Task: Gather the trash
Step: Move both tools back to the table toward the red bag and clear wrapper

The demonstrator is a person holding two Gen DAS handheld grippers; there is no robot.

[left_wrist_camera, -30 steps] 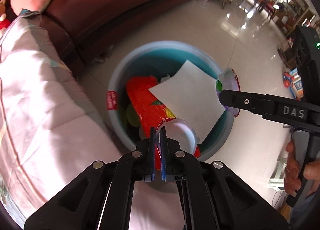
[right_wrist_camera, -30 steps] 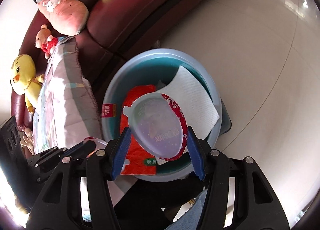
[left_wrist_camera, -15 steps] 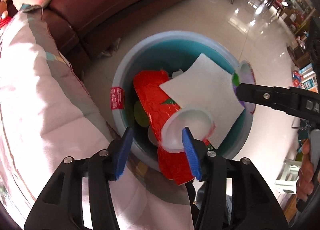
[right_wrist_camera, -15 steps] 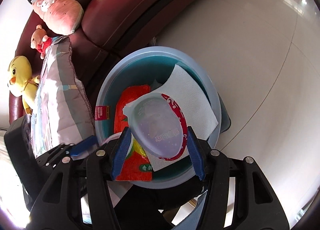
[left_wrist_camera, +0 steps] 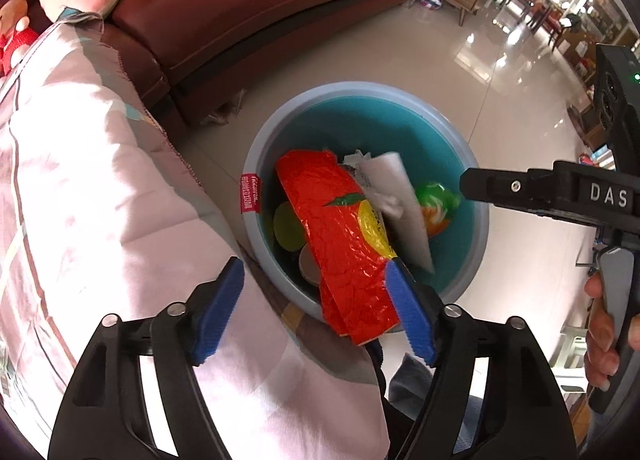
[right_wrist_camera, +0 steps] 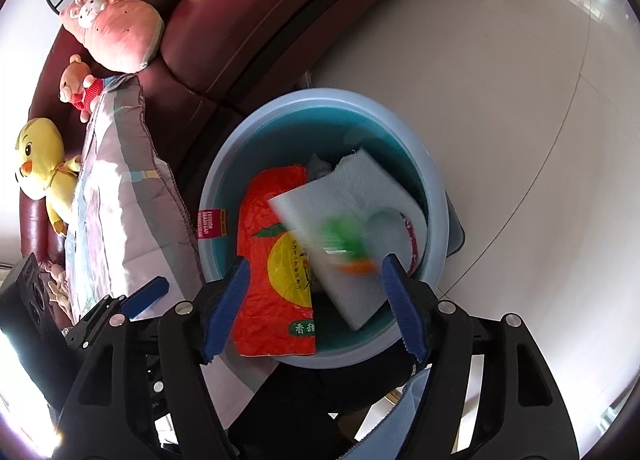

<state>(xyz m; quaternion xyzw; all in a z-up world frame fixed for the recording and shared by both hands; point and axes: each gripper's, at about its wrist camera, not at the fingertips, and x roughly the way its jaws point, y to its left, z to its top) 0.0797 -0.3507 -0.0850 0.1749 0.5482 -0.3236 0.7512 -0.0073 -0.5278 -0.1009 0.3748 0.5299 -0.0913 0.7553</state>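
Left wrist view: the left gripper (left_wrist_camera: 316, 302) is seen above the bin (left_wrist_camera: 478, 227), jaws wide apart, nothing between the pads; they have just been opening, and the clear cup clamped there a sec ago is gone. The red wrapper (left_wrist_camera: 344, 244) leans over the near rim, the napkin (left_wrist_camera: 396, 203) lies inside. For a good drop, the gripper should be kept over the bin's middle, so nothing slides off the edge.

Right wrist view: the right gripper (right_wrist_camera: 316, 300) is also spread, its jaws just opened; the plastic lid (right_wrist_camera: 348, 244), held btw the pads earlier, is now blurred and falling onto the napkin in the bin. The plush toys (right_wrist_camera: 38, 163) are unmoved on the sofa (right_wrist_camera: 248, 11)
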